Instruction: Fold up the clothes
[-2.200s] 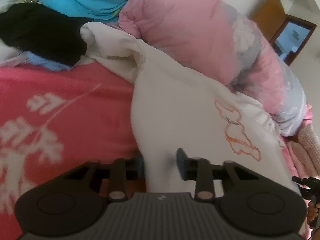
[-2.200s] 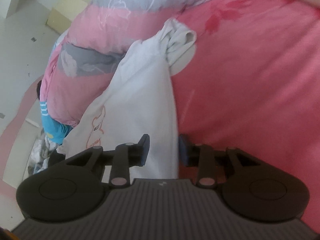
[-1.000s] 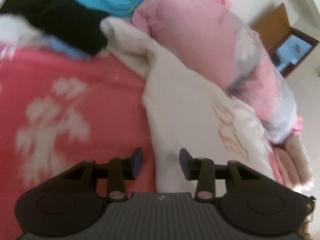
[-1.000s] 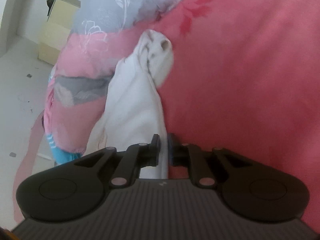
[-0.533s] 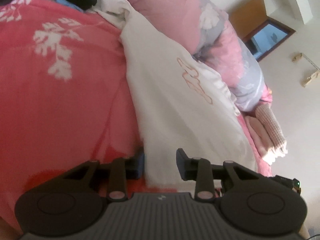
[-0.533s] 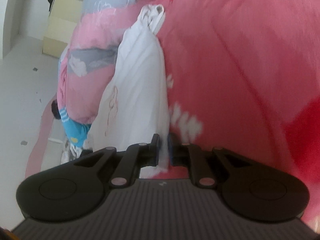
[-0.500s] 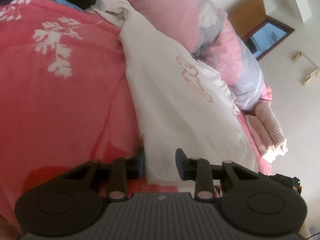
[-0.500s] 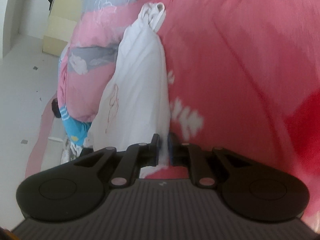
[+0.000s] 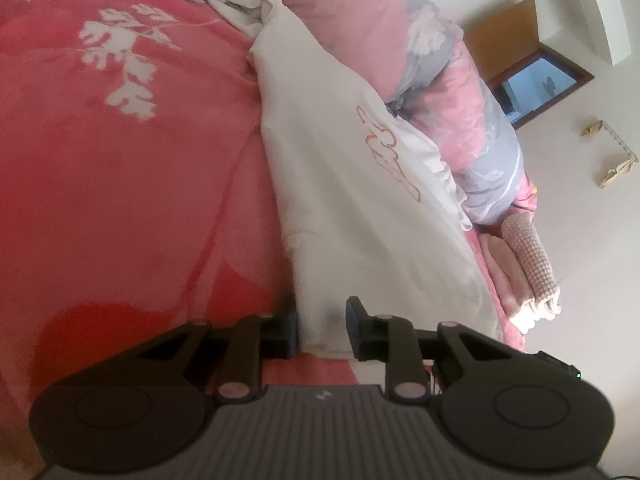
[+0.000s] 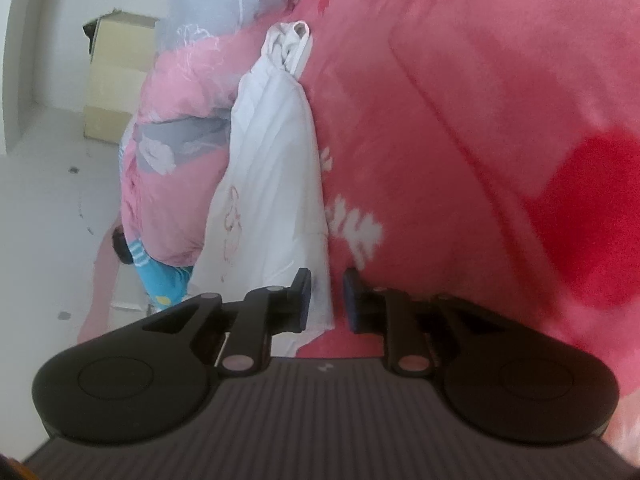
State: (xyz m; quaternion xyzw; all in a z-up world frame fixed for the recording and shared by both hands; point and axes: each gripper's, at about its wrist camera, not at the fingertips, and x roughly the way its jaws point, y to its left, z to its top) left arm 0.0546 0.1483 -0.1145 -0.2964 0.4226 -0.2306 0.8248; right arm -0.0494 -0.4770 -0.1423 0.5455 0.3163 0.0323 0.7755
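The white shirt (image 9: 360, 208) lies stretched on the red bed (image 9: 120, 200). Its hem sits between both claws: the left claw (image 9: 322, 330) has been closing, not yet pinching; the right claw (image 10: 326, 300) has just been opening and stands apart. Next I expect a new grip for folding.

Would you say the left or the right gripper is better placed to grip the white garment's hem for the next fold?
Probably the left gripper: the white garment fills its gap, whereas the right gripper, jaws just opened, has only the hem's corner.

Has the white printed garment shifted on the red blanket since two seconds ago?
Yes. The white printed garment slid away from the rolled pink quilt, across the red blanket.
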